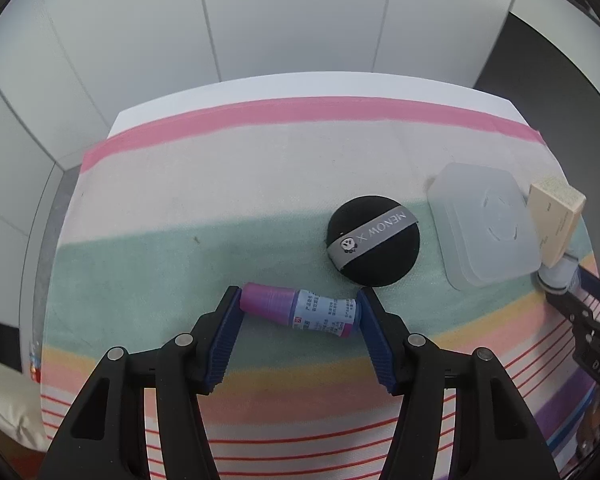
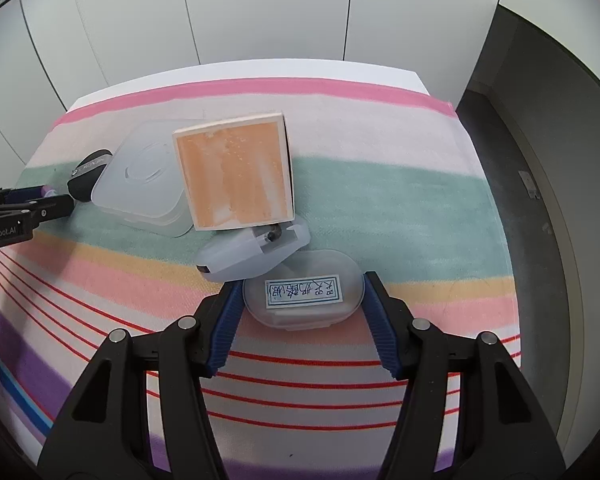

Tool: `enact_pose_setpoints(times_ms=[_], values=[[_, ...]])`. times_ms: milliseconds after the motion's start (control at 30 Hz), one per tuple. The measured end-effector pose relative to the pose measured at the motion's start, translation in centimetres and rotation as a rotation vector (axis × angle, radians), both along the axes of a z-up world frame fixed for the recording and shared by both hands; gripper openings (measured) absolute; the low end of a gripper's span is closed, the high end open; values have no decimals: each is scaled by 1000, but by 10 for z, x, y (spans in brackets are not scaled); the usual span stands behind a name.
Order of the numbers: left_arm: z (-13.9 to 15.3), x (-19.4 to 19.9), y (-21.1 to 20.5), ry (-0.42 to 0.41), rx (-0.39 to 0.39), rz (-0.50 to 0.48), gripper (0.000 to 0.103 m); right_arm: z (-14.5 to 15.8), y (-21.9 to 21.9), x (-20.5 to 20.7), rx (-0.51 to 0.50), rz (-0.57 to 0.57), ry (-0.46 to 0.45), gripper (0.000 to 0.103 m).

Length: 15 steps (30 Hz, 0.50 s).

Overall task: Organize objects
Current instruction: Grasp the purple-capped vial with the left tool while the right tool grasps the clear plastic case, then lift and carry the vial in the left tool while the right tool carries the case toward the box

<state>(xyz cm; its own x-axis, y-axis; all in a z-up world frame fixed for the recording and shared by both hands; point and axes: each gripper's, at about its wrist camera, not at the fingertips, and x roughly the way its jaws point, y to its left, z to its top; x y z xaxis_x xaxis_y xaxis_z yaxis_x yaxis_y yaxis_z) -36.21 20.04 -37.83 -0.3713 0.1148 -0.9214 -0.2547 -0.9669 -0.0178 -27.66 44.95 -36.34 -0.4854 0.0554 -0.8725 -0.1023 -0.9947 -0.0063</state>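
Both grippers clamp something: left gripper (image 1: 298, 312) fingers pinch the purple-capped bottle (image 1: 300, 311), right gripper (image 2: 302, 300) fingers squeeze the labelled oval case (image 2: 303, 289).

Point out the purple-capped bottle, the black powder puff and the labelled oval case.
purple-capped bottle (image 1: 300, 312): left wrist view, on its blue label, mid-body.
black powder puff (image 1: 374, 240): left wrist view, on its grey band.
labelled oval case (image 2: 304, 291): right wrist view, on the handwritten label on its lid.

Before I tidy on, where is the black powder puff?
In the left wrist view, the black powder puff lies right of centre on the striped cloth, beside the translucent square box.
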Motion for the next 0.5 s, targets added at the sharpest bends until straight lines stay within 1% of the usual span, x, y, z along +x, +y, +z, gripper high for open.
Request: enact_pose_setpoints(times_ms=[100,300,367,433,500], values=[[6,4,0,-22,17,32,59,3,1,4,-1,-8,-6,61],[14,4,-6,-20,-17,77,59,14,7,5,7,-24,-5,61],[17,5,-7,-22,-15,83,59,19,8,6,9,-28,-6,61],[23,7,-9,-17,-18,89,59,25,8,6,10,-35,-6,61],[36,12,-13,-3,-19,89,59,34,9,7,14,-40,-3,61]])
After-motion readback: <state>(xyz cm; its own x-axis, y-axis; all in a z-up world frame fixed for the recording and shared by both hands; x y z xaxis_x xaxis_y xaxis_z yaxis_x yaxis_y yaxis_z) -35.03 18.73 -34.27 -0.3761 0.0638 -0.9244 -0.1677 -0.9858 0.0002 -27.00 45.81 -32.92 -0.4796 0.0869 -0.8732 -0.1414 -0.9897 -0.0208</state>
